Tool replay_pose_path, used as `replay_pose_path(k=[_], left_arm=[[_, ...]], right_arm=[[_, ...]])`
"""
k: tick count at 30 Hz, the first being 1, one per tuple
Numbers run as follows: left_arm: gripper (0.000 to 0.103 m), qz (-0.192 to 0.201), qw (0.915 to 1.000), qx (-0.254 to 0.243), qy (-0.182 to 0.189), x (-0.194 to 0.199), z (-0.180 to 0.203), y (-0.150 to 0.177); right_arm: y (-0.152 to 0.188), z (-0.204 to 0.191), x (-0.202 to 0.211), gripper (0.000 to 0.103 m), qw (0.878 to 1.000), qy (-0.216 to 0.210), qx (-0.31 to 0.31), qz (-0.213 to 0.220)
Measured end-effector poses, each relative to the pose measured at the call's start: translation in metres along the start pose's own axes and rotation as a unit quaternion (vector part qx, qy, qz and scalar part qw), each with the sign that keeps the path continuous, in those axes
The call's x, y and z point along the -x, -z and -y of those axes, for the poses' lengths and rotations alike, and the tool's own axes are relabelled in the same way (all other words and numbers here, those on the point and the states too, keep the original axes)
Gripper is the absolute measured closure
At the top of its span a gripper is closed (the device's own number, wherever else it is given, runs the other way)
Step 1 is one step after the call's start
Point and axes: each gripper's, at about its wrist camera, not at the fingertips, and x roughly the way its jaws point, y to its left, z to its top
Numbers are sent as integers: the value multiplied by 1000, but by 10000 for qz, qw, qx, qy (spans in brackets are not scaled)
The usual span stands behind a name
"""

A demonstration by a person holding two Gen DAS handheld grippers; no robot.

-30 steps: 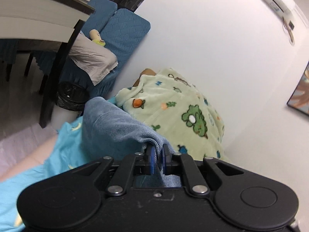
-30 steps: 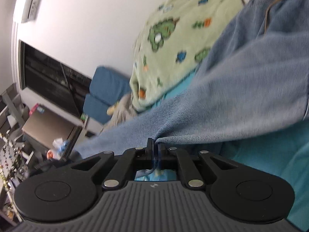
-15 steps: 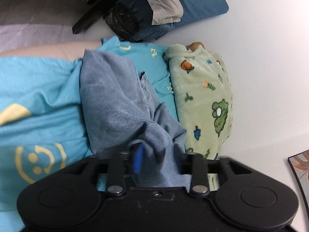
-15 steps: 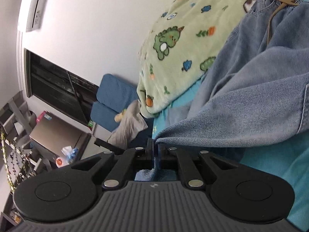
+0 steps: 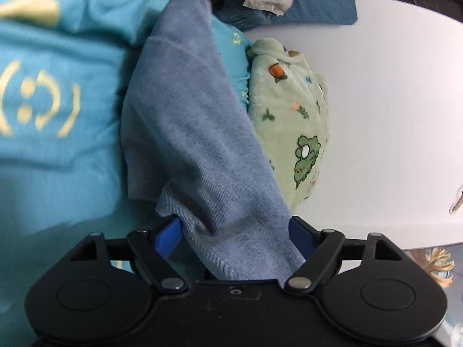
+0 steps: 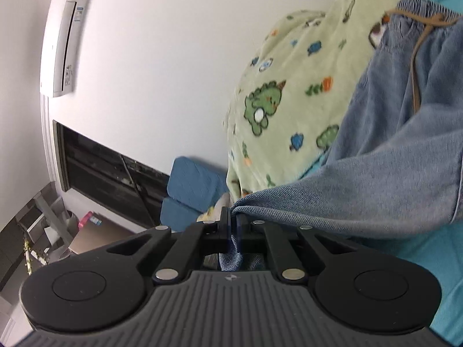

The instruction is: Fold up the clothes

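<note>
Denim jeans (image 5: 196, 133) are lying across the turquoise sheet (image 5: 58, 156) beside a green blanket (image 5: 292, 121); the left gripper (image 5: 235, 232) is opening its jaws around loose fabric, while the right gripper (image 6: 233, 222) is pinching a hem.

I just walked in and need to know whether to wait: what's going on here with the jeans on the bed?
A person is folding a pair of blue jeans on a turquoise sheet, one handheld gripper in each hand. The left gripper is opening, with denim lying loose between its spread blue fingers. The right gripper is shut on a pinched edge of the jeans. A green dinosaur blanket is bunched against the wall beside them. The fold is not finished.
</note>
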Motion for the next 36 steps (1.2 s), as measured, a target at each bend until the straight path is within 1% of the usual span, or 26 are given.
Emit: replay_pose_path(k=[3, 4, 6, 8, 9, 13, 15, 17, 18, 20, 22, 23, 25, 27, 29, 30, 31, 32, 33, 34, 35, 36], left_arm=[[24, -49, 9986, 527, 48, -4, -17, 13], [24, 4, 9975, 699, 66, -3, -23, 16], [24, 110, 9944, 1042, 102, -2, -33, 22], [22, 136, 9901, 1377, 221, 0, -40, 29], [21, 115, 9891, 1445, 268, -1, -40, 32], [18, 263, 9879, 1522, 104, -11, -47, 39], [18, 242, 9858, 1655, 137, -22, -60, 36], [18, 566, 9827, 1765, 43, -26, -68, 29], [20, 682, 9807, 1828, 94, -28, -70, 25], [20, 841, 9801, 1782, 223, -33, -66, 14], [21, 1111, 9837, 1404, 160, -39, -54, 0], [21, 1192, 9836, 1348, 123, -43, -52, -8], [26, 1144, 9826, 1453, 163, -54, -53, -20], [26, 1096, 9843, 1377, 111, -64, -46, -28], [32, 1069, 9875, 1162, -20, -71, -39, -36], [40, 1025, 9889, 1058, -166, -75, -37, -42], [57, 982, 9901, 955, -313, -80, -35, -48], [66, 924, 9904, 927, -443, -82, -37, -53], [83, 866, 9905, 900, -573, -84, -38, -59], [94, 807, 9904, 872, -703, -86, -40, -64], [99, 769, 9912, 764, -753, -85, -40, -68], [103, 839, 9912, 621, -809, -82, -37, -71]], right_arm=[[-5, 4, 2, 99, 9999, 4, -70, 127], [-6, 4, 2, 99, 9998, 15, -54, 164], [-9, 3, 3, 99, 9997, 30, -27, 239], [-12, 3, 4, 99, 9995, 23, -28, 302], [-13, 4, 4, 99, 9995, 20, -37, 324], [-14, 5, 7, 99, 9993, 8, -108, 361], [-14, 4, 9, 99, 9992, -30, -160, 367], [-17, 5, 13, 99, 9990, -57, -194, 387], [-17, 6, 14, 99, 9989, -75, -226, 406], [-20, 7, 17, 99, 9984, -122, -292, 461], [-23, 9, 20, 99, 9979, -153, -346, 532], [-25, 10, 21, 99, 9975, -169, -380, 564], [-27, 12, 24, 99, 9971, -177, -418, 614], [-29, 12, 27, 99, 9970, -182, -358, 664], [-30, 12, 28, 99, 9969, -174, -310, 701], [-31, 12, 28, 99, 9969, -171, -296, 703], [-31, 13, 28, 99, 9970, -161, -282, 700], [-31, 14, 28, 99, 9971, -141, -278, 687], [-30, 15, 27, 99, 9973, -118, -284, 669], [-29, 17, 26, 99, 9974, -88, -293, 651], [-29, 19, 25, 99, 9975, -57, -300, 635], [-28, 20, 25, 99, 9976, -28, -296, 629]])
